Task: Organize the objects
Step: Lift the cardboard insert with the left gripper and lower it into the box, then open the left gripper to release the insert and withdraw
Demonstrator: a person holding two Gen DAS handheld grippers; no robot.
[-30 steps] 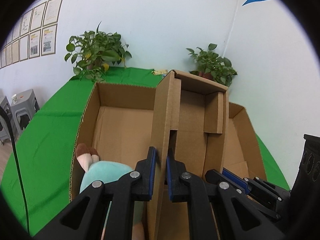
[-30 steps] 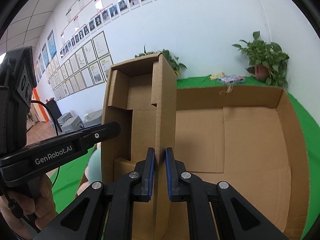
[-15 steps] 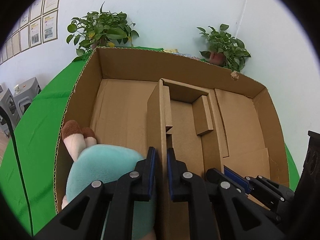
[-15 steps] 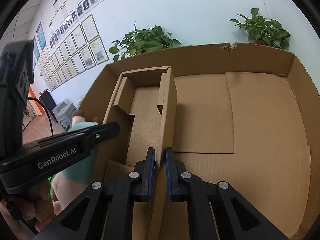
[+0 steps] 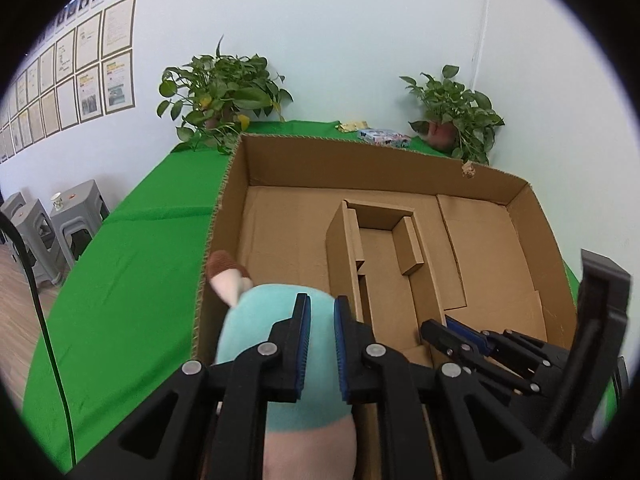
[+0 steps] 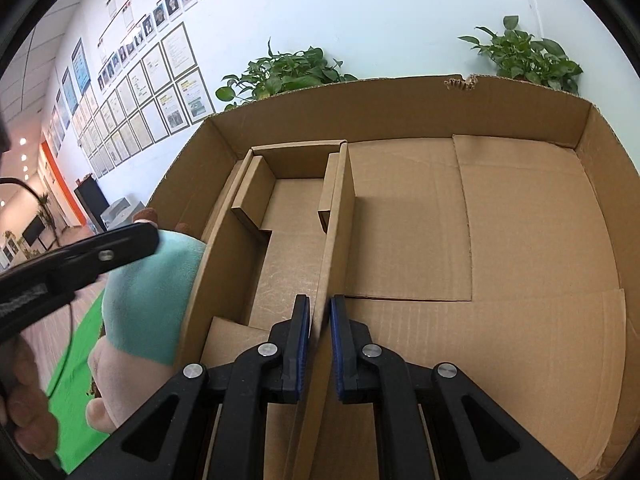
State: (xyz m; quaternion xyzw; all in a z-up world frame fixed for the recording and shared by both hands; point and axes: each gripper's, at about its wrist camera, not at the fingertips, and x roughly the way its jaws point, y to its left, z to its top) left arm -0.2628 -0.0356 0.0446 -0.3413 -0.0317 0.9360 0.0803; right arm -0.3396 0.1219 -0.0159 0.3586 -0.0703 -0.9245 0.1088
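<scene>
My right tongs (image 6: pixel 320 320), bottom centre of the right view, are pinched onto the right wall of the folded cardboard insert (image 6: pixel 296 216), the board caught between the blue pads. The insert runs up from them toward the frame's centre and sits against the left side of the big open carton (image 6: pixel 400 96). It is plain brown corrugated board: a narrow open tray with short flaps folded inward.

My left tongs (image 5: pixel 320 336), bottom centre of the left view, are drawn almost together with no board between them. They hang over the plush toy (image 5: pixel 256 320), whose teal shows through the slit. The toy is teal and pale pink with a brown tip, and lies at the carton's left wall. I cannot tell whether all of it is inside.

The framed sheets (image 6: pixel 168 80) at upper left are too small to read.
</scene>
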